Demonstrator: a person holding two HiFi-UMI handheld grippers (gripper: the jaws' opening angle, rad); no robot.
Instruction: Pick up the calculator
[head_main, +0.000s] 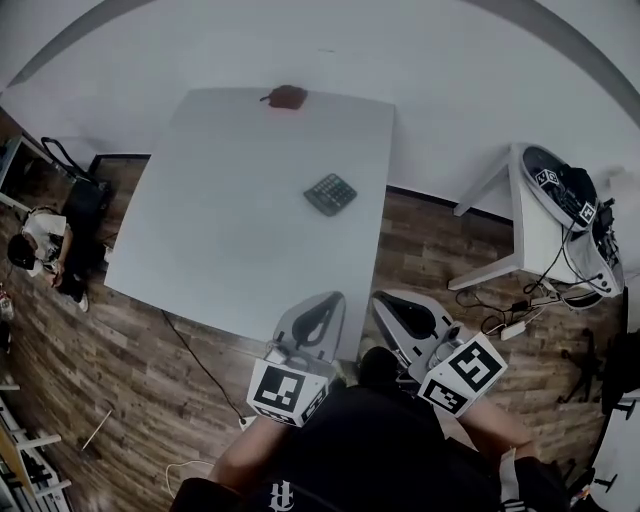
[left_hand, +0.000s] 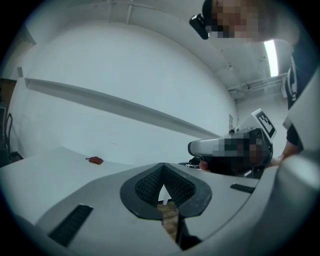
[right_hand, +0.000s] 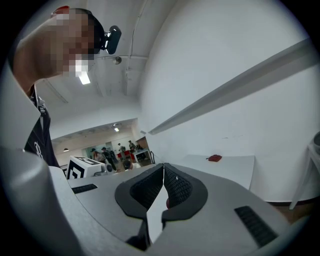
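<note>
Head view: the flat dark grey calculator (head_main: 330, 193) lies on the white square tabletop (head_main: 220, 220), towards its right side, near the right edge and skewed to the table's sides. A small red-brown object (head_main: 288, 96) sits alone at the far edge. The left gripper (head_main: 333, 300) and the right gripper (head_main: 385, 300) hang side by side at the near edge, well apart from the calculator.

The left gripper view and the right gripper view each show the ribbed jaws pressed together with nothing between them. Neither view shows the calculator.

The main risk, as I judge it, is arriving with the jaws closed: the tips would shove the calculator instead of straddling it. On a smooth surface it could skate towards the right edge and drop to the wooden floor.

It is also thin and lies flat, so jaws that come in too high would close over nothing or pinch only a corner and lose it on the lift. Because it is skewed, jaws not turned to match its sides may twist it round. The two grippers sit close together and could knock each other if both reach in.
</note>
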